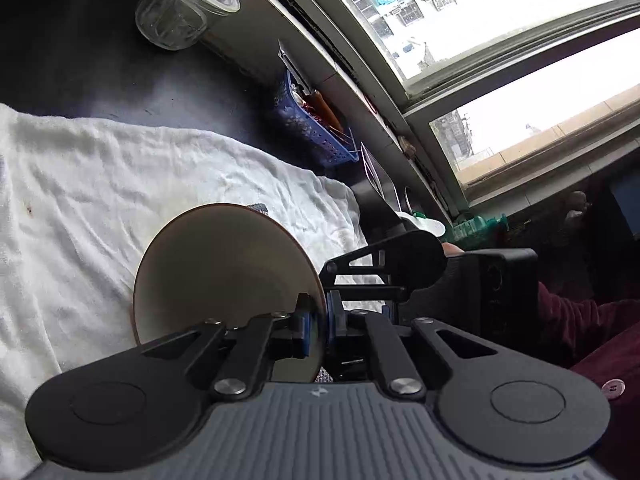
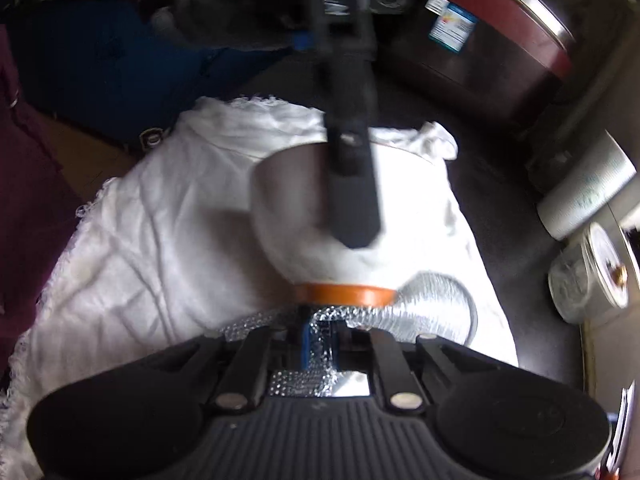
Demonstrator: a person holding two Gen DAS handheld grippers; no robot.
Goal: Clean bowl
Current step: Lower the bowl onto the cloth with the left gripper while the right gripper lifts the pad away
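My left gripper [image 1: 318, 330] is shut on the rim of a bowl [image 1: 224, 276], tilted on its side above a white towel [image 1: 100, 184]. In the right wrist view the bowl [image 2: 296, 208] shows its white outside and orange foot ring [image 2: 344, 294], with the left gripper's finger [image 2: 352, 184] over its rim. My right gripper [image 2: 320, 340] is shut on a silvery scouring cloth [image 2: 432, 300] that presses against the bowl's base.
A glass jar [image 1: 176, 12], a blue basket [image 1: 312, 128] and a window sill stand at the back of the dark counter. The jar [image 2: 588, 280], a paper roll [image 2: 588, 188] and a red cooker [image 2: 500, 40] show in the right wrist view.
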